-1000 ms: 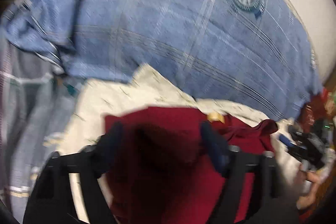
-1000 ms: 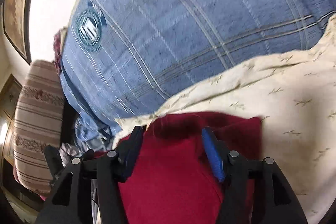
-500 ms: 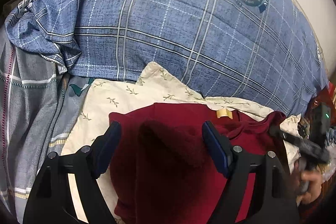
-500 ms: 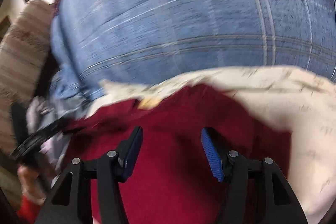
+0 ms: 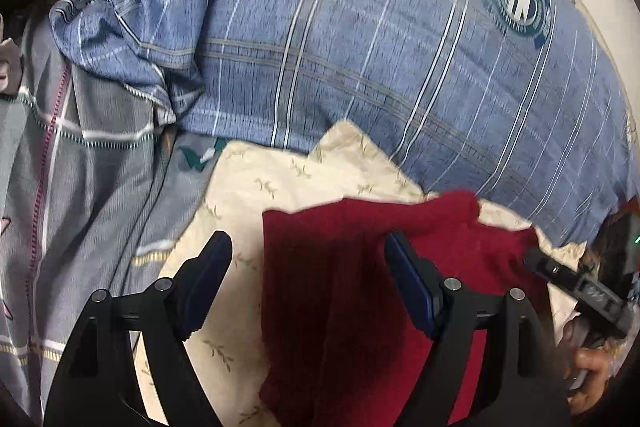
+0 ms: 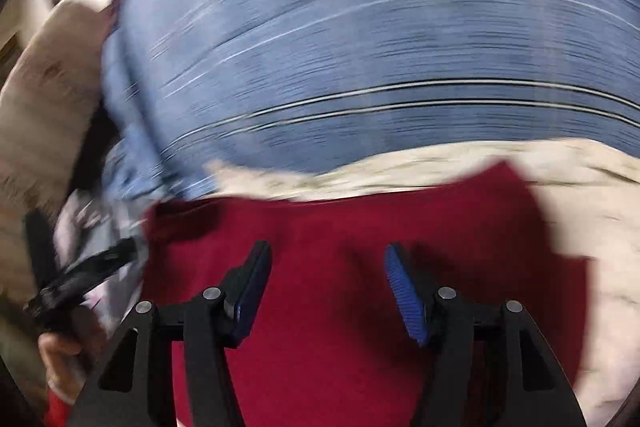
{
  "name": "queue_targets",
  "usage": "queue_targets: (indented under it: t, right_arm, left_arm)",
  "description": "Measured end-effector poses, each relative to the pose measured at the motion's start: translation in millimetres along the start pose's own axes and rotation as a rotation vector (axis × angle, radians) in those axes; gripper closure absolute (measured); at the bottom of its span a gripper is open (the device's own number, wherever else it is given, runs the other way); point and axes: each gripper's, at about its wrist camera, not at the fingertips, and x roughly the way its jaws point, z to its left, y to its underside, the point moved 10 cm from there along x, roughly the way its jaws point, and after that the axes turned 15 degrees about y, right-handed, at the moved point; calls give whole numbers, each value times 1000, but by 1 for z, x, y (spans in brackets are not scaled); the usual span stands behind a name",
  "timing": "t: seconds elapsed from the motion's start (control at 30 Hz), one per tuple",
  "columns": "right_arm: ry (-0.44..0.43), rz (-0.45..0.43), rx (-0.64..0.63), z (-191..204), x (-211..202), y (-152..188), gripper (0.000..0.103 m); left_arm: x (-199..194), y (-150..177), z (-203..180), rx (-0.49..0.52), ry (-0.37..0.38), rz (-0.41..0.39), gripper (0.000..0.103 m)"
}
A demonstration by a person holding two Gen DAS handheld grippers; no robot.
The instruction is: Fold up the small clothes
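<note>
A dark red small garment (image 5: pixel 340 287) lies on a cream cloth with a leaf print (image 5: pixel 256 195). In the left wrist view my left gripper (image 5: pixel 306 251) is open and empty, with the garment's left edge between its fingers. The right gripper's body (image 5: pixel 580 287) shows at the right edge of that view. In the blurred right wrist view the red garment (image 6: pixel 340 227) fills the lower middle, and my right gripper (image 6: pixel 328 259) is open just above it, holding nothing. The left gripper (image 6: pixel 76 279) shows at the left of that view.
A blue plaid quilt (image 5: pixel 380 47) with a round emblem (image 5: pixel 518 3) lies behind the cream cloth. A grey checked sheet (image 5: pixel 72 187) lies to the left. A striped beige cushion (image 6: pixel 44 99) stands at the far left in the right wrist view.
The left gripper has shifted left, so the red garment now sits toward its right finger. The garment's top edge looks folded over and the tan label is gone from sight. The right wrist view is swinging.
</note>
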Motion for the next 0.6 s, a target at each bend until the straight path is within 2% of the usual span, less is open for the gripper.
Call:
queue_targets:
  t: [0.03, 0.17, 0.23, 0.27, 0.33, 0.43, 0.5, 0.6]
  right_arm:
    - [-43, 8, -22, 23, 6, -1, 42]
    - [-119, 32, -74, 90, 32, -2, 44]
    - [-99, 47, -125, 115, 53, -2, 45]
    - [-46, 53, -147, 123, 69, -3, 45]
    - [31, 72, -166, 133, 99, -6, 45]
    - [72, 131, -161, 131, 128, -1, 45]
    - [51, 118, -147, 129, 121, -3, 45]
    - [15, 93, -132, 107, 84, 3, 45]
  left_arm:
    - [2, 3, 1, 6, -10, 8, 24]
    - [5, 6, 9, -8, -38, 18, 24]
    - [3, 3, 15, -20, -50, 8, 24]
    - [2, 2, 17, -24, -58, 4, 24]
    - [3, 2, 20, -31, -62, 6, 24]
    - [6, 1, 20, -38, -53, 14, 24]
    - [9, 2, 17, -22, -58, 26, 24]
    - [14, 8, 12, -8, -49, 55, 24]
